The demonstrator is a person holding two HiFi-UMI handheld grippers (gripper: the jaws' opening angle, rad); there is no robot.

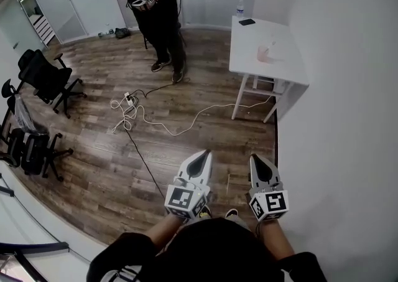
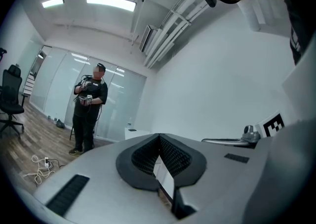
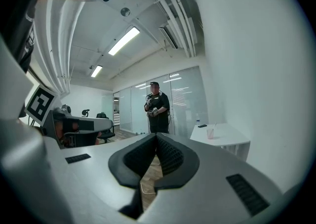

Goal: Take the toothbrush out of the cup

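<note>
A pink translucent cup [image 1: 265, 54] stands on the white table [image 1: 286, 69] far ahead by the right wall, with a thin toothbrush [image 1: 272, 43] leaning in it. In the right gripper view the cup [image 3: 211, 132] shows small on the table [image 3: 224, 139]. My left gripper [image 1: 199, 158] and right gripper [image 1: 257, 162] hang side by side over the wood floor, well short of the table. Both are shut with nothing between the pads. The left gripper [image 2: 159, 136] and right gripper [image 3: 156, 135] show their jaws meeting at the tips.
A person [image 1: 157, 7] in black stands at the back holding two grippers. A phone [image 1: 247, 22] and a bottle [image 1: 240, 8] sit at the table's far end. White cables [image 1: 129, 111] trail over the floor. Black office chairs [image 1: 45, 78] stand at the left.
</note>
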